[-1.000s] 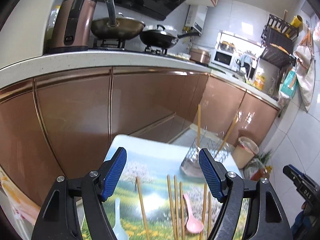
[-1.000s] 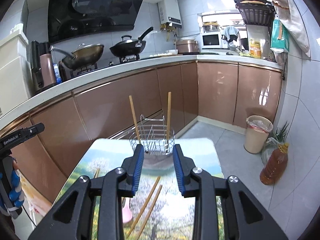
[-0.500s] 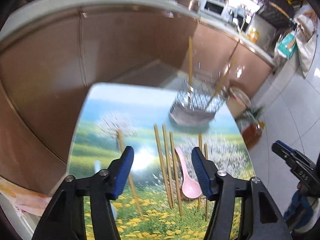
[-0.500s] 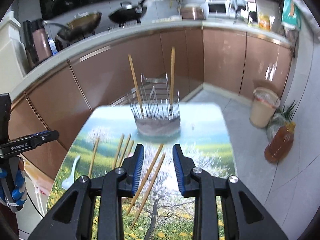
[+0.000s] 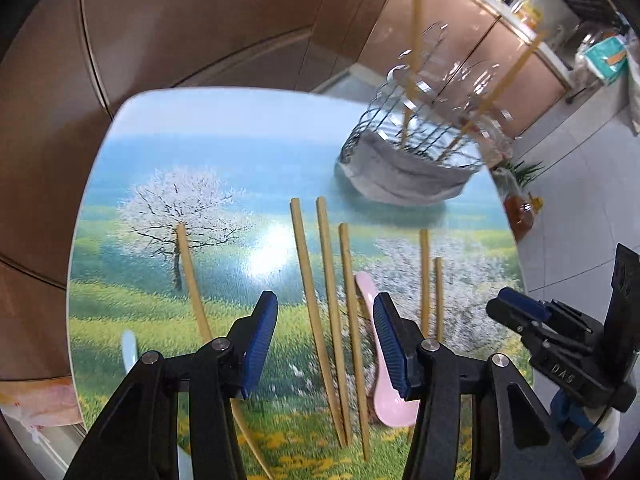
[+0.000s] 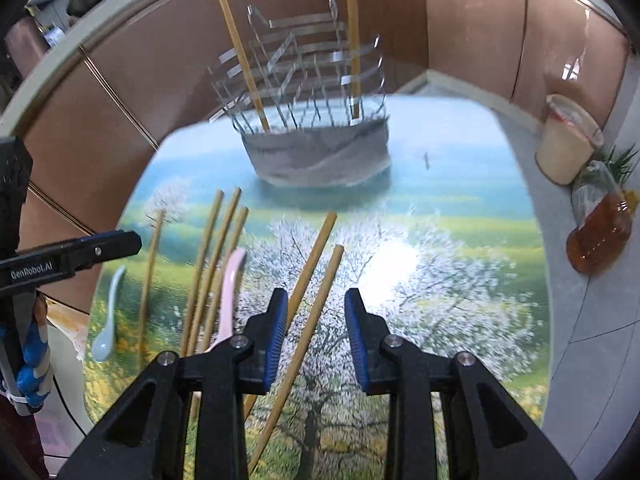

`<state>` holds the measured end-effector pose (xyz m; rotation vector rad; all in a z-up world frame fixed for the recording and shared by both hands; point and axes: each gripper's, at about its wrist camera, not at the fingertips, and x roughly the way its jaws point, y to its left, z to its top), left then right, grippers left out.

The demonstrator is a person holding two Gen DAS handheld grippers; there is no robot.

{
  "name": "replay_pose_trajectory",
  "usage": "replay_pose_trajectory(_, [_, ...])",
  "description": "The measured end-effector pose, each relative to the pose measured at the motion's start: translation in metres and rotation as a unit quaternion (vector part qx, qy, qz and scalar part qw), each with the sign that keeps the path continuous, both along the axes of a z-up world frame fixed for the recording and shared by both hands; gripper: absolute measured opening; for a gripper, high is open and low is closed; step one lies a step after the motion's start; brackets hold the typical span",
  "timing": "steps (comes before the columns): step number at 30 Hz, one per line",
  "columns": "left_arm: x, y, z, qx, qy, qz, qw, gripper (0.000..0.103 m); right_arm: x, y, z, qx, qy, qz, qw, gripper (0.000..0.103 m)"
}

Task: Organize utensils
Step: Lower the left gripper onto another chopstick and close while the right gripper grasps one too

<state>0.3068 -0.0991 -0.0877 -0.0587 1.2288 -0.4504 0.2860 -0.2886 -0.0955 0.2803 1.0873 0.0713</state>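
Wooden chopsticks (image 5: 325, 268) lie loose on the printed worktop (image 5: 168, 152), pink spoon (image 5: 384, 364) among them, pale blue spoon (image 6: 107, 312) at its left edge. Our left gripper (image 5: 325, 350) and right gripper (image 6: 316, 334) hover above, fingers spread, pinching nothing. Wire rack (image 6: 312, 120) at the far end holds two upright chopsticks.

Six chopsticks (image 6: 208, 268) are seen lying flat on the table (image 6: 460, 200), and two more chopsticks (image 6: 240, 52) are stood upright in the single wire rack (image 6: 316, 136). Two spoons are counted: one pink spoon (image 6: 230, 284) and one pale blue spoon (image 6: 107, 320).
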Motion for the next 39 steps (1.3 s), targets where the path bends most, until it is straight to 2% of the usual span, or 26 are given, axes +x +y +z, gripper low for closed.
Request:
replay_pose_trajectory(8, [0.039,-0.010,-0.028,0.022,0.027,0.015,0.9993,0.046,0.029,0.004,-0.036,-0.005,0.047,0.012,0.999,0.028])
replay_pose_trajectory(20, [0.066,-0.028,-0.065,0.054,0.063,0.019,0.9964,0.038,0.051,0.015,-0.050,-0.039,0.072,0.030,0.996,0.026])
replay_pose_trajectory(26, [0.068,-0.036,-0.069,0.079,0.051,0.012,0.9955,0.034,0.057,0.023,-0.053,-0.062,0.076,0.045,0.994,0.014])
replay_pose_trajectory(32, [0.071,-0.028,-0.067,0.080,0.048,0.019,0.9954,0.020,0.048,0.028,-0.052,-0.074,0.076,0.065,0.992,0.011])
replay_pose_trajectory(39, [0.071,-0.027,-0.069,0.093,0.038,0.006,0.9949,0.012,0.036,0.022,-0.053,-0.078,0.083,0.068,0.991,0.007])
